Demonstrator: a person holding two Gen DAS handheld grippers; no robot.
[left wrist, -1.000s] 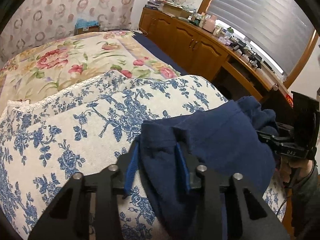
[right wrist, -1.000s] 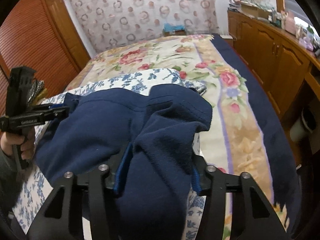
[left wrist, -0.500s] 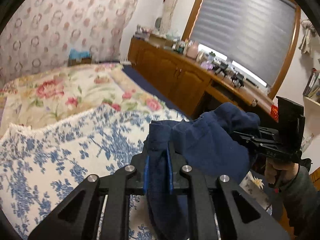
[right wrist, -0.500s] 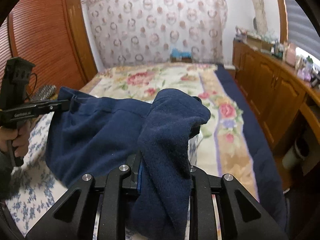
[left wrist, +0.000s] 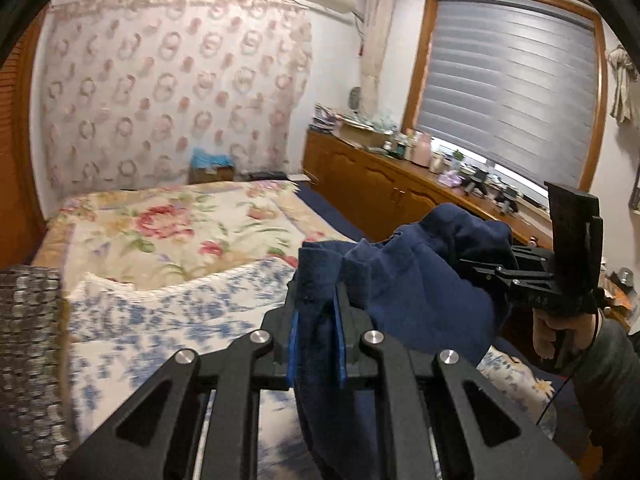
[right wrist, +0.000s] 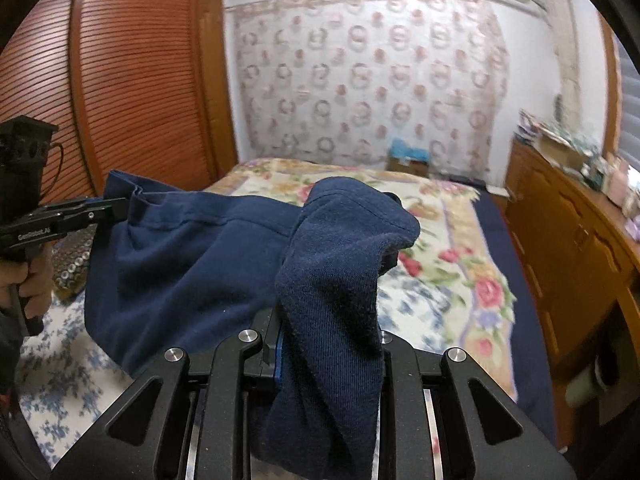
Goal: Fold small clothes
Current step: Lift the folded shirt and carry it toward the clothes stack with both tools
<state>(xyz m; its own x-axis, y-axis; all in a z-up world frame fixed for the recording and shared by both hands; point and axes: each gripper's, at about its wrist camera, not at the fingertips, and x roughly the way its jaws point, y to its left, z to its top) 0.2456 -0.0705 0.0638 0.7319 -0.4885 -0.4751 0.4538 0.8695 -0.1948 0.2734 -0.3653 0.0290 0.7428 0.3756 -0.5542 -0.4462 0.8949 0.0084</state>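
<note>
Garment clamped between both tongs

Floral quilt is covering the bed; blue-print cover is lying over its near end. Patterned curtain is hanging behind. Cluttered wooden cabinet is running under the blind. Louvred wardrobe is standing opposite.

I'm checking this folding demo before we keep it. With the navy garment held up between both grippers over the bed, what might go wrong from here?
1. The left gripper pinches only a bunched edge of the navy garment; it may slip free.
2. Cloth flops thickly over the right gripper, so a crooked, lumpy fold seems likely.
3. The garment sags between the grippers and could land wrinkled on the blue floral cover.
</note>
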